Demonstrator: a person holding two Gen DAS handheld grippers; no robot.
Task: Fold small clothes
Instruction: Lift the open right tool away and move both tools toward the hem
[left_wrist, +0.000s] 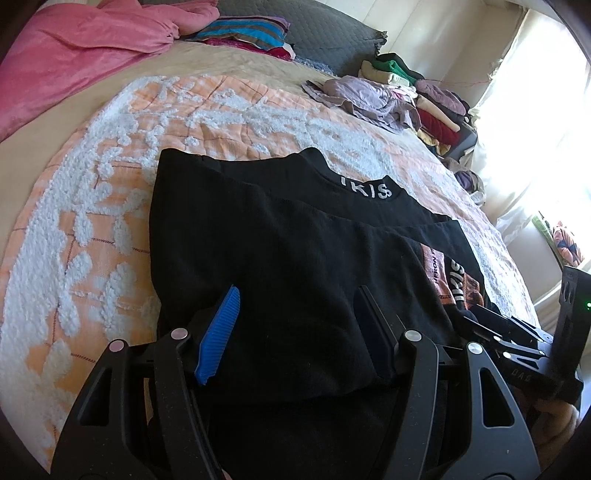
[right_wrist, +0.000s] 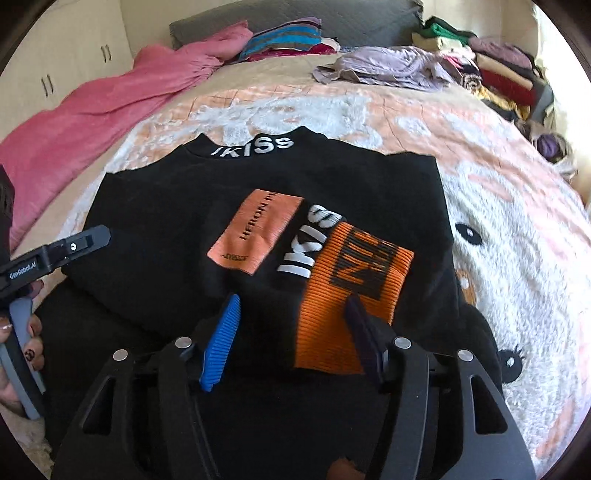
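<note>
A black sweatshirt (left_wrist: 280, 236) lies partly folded on the bed, its collar lettered "IKISS" pointing away from me. The right wrist view shows its front (right_wrist: 177, 206) with a salmon label (right_wrist: 255, 232) and an orange ribbed patch (right_wrist: 343, 295). My left gripper (left_wrist: 295, 332) is open, its blue pad (left_wrist: 218, 336) and dark pad (left_wrist: 373, 332) spread wide over the near left part of the cloth. Over the near edge by the orange patch, my right gripper (right_wrist: 293, 339) also stands open. Each gripper shows in the other's view: the right gripper (left_wrist: 495, 328), the left gripper (right_wrist: 88, 236).
The bed carries an orange and white tufted blanket (left_wrist: 110, 206). A pink blanket (left_wrist: 74, 59) lies at the far left, striped pillows (left_wrist: 243, 35) at the head, a lilac garment (left_wrist: 365, 96) and stacked clothes (left_wrist: 439, 110) at the far right. A hand (right_wrist: 26, 354) holds the left gripper's handle.
</note>
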